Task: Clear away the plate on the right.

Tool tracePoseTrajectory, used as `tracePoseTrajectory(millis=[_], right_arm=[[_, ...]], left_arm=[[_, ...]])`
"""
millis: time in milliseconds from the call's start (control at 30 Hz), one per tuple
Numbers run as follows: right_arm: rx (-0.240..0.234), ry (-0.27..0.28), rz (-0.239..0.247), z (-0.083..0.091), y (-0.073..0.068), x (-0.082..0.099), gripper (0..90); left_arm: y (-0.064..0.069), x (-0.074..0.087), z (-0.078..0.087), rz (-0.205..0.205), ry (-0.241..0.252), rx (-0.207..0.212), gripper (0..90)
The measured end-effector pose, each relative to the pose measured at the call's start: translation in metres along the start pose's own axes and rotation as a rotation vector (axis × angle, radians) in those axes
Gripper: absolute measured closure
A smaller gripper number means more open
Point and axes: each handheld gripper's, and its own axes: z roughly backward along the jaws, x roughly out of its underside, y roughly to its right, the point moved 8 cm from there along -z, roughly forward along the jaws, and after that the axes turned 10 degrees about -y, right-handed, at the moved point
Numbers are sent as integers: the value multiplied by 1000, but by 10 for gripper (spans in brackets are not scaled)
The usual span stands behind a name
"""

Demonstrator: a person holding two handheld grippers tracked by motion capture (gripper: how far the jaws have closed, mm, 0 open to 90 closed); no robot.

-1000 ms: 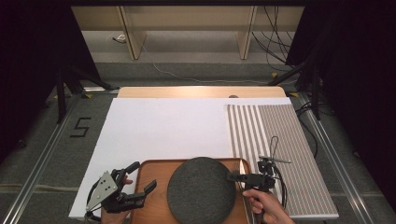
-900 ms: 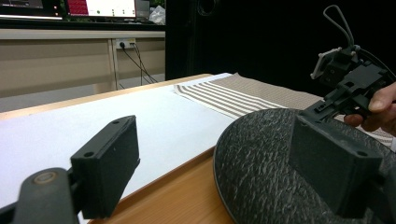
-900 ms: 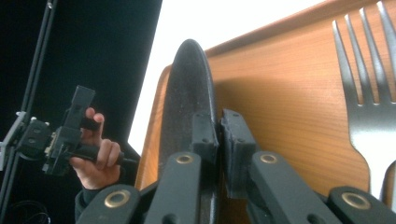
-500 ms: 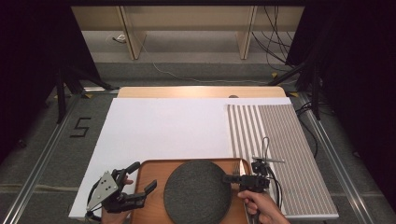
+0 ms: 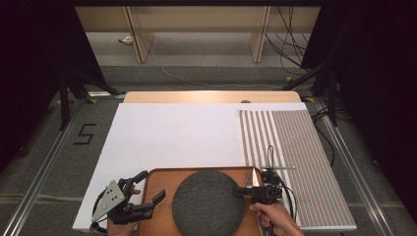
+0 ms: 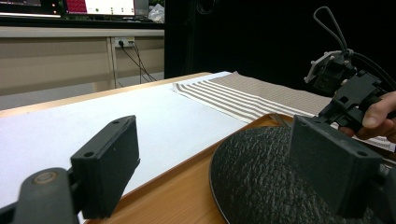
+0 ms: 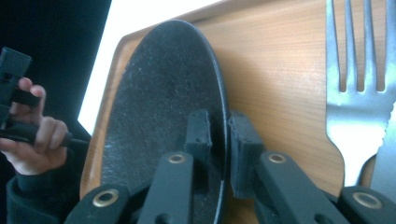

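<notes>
- The dark round plate (image 5: 208, 202) lies on the wooden tray (image 5: 156, 180) at the bottom centre of the high view; a fork (image 7: 357, 88) rests on the tray just beside it.
- Right claw (image 7: 218, 135) straddles the plate's rim — its jaws have just been opening, pads no longer pressing; the placing looks done.
- Left claw (image 5: 147, 189) stands released at the tray's left edge, holding nothing.
- Left to do, likely: draw the right claw clear.
</notes>
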Motion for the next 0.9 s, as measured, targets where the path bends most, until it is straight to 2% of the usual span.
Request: tracePoseTrajectory(millis=[100,400,600,733,900], right_arm=[[9,-8,6,-1,0,1,801],[106,-32,72,-4,-1,3,751],[140,-34,113,-5,-2,3,712],[145,-44,139,-4,-5,4,643],[196,-45,210,1,-10,5,568]], left_arm=[[0,0,0,2,1,1,162],[0,0,0,0,-1,3,162],[1,1,0,1,-5,5,162],[1,1,-1,-3,-7,8,162],[1,1,-1,-2,-9,10,162]])
